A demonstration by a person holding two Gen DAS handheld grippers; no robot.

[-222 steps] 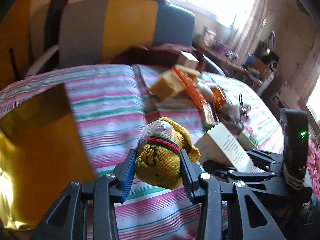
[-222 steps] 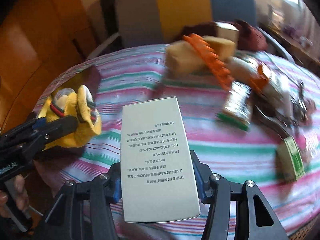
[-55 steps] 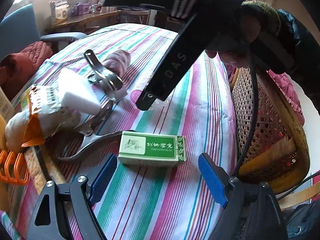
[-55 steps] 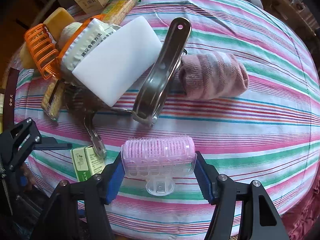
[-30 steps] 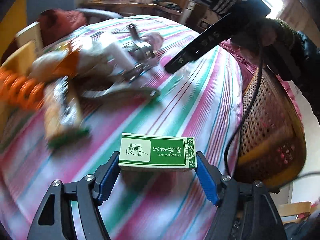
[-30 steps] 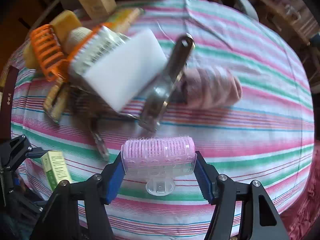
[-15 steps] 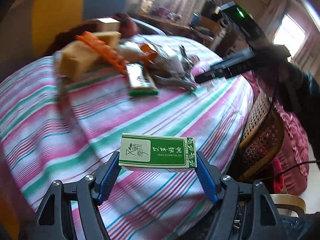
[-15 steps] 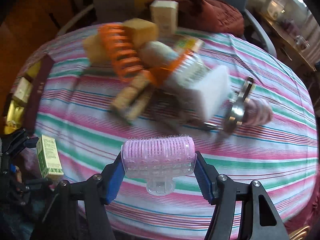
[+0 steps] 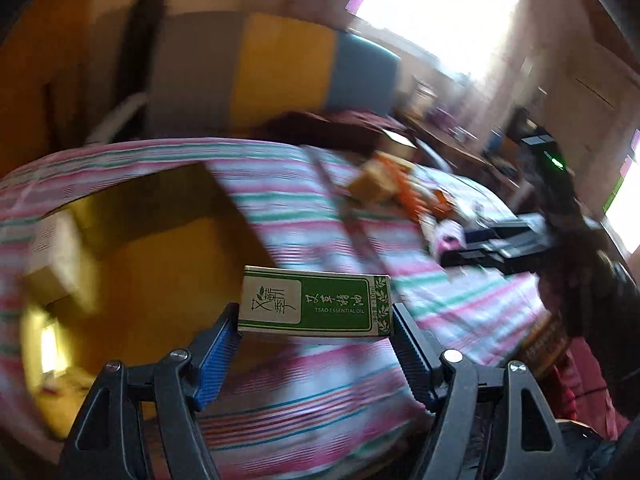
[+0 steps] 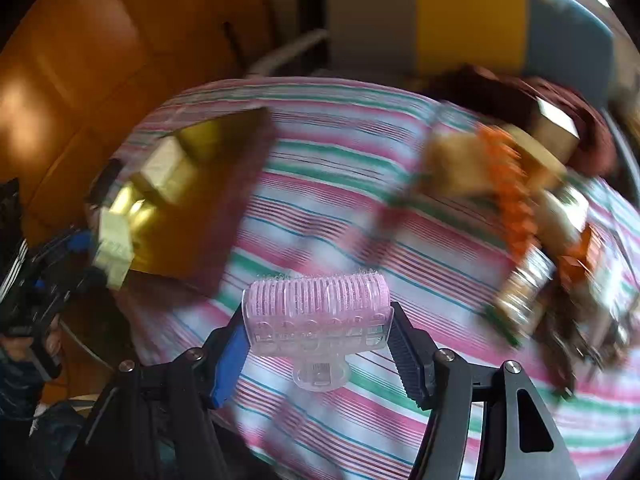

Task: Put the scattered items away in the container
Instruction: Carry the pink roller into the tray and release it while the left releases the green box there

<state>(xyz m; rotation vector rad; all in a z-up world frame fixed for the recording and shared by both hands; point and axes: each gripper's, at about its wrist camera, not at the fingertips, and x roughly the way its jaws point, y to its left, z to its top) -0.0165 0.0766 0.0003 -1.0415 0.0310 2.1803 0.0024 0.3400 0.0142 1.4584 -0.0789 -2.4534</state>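
My left gripper (image 9: 316, 336) clamps the green-and-white cardboard essential-oil box (image 9: 314, 301), held just beside the open gold-lined box (image 9: 160, 264) on the striped tablecloth (image 10: 340, 208). My right gripper (image 10: 316, 344) grips the pink plastic hair roller (image 10: 316, 312), off that box's right.

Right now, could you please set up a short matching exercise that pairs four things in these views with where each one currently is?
Things:
1. green and white essential oil carton
2. pink hair roller
3. gold open box
4. orange plastic clip

Places:
A. in the item pile at the table's far right
B. clamped in the right gripper
C. on the striped cloth at the table's left edge
D. clamped in the left gripper

Pairs: 1-D, 2-B, 3-C, 4-A
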